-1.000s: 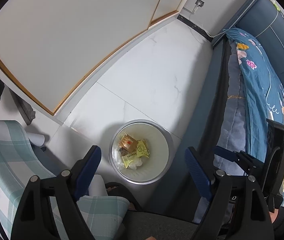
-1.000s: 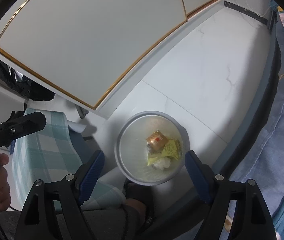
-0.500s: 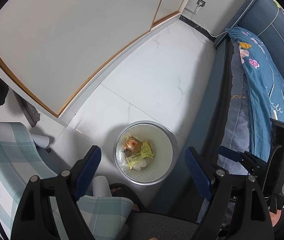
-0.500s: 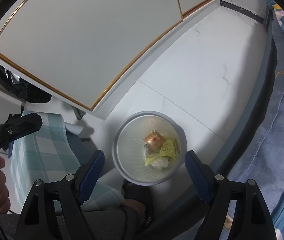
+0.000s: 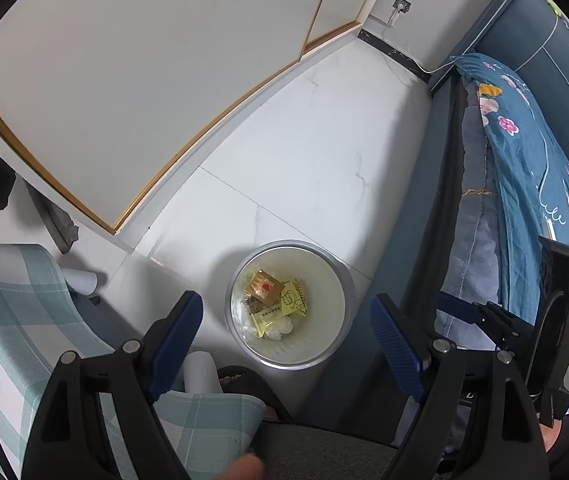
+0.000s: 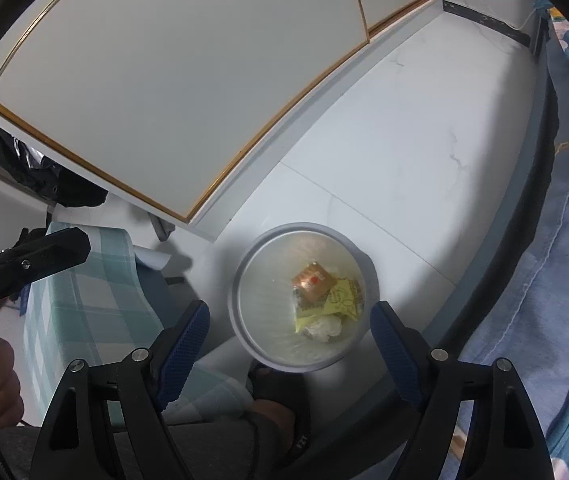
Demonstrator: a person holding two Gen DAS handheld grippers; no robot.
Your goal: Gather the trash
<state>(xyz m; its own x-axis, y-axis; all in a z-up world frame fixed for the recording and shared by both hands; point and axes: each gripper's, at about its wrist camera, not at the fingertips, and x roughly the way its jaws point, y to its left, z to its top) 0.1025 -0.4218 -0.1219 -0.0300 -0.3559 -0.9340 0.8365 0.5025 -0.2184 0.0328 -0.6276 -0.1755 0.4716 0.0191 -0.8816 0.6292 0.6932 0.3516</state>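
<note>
A round grey trash bin (image 5: 338, 280) stands on the white floor; it also shows in the right wrist view (image 6: 244, 272). Inside lie a brown wrapper (image 5: 264, 289), yellow wrappers (image 5: 293, 302) and crumpled white paper (image 5: 280, 328); the brown wrapper (image 6: 312, 280) and a yellow wrapper (image 6: 340, 300) show in the right wrist view too. My left gripper (image 5: 286, 344) is open and empty, high above the bin. My right gripper (image 6: 289, 340) is open and empty, also above it. Each gripper shows in the other's view: the right one (image 5: 496, 324), the left one (image 6: 32, 260).
A chair with a green plaid cover (image 5: 16, 312) stands left of the bin. A blue bed with floral bedding (image 5: 524, 168) runs along the right. White wardrobe doors with gold trim (image 5: 144, 80) rise behind. My foot in a dark sandal (image 6: 280, 400) is beside the bin.
Both grippers have drifted slightly away from the bin, so it looks a little smaller and shifted right in the left wrist view. Both stay open and empty.
</note>
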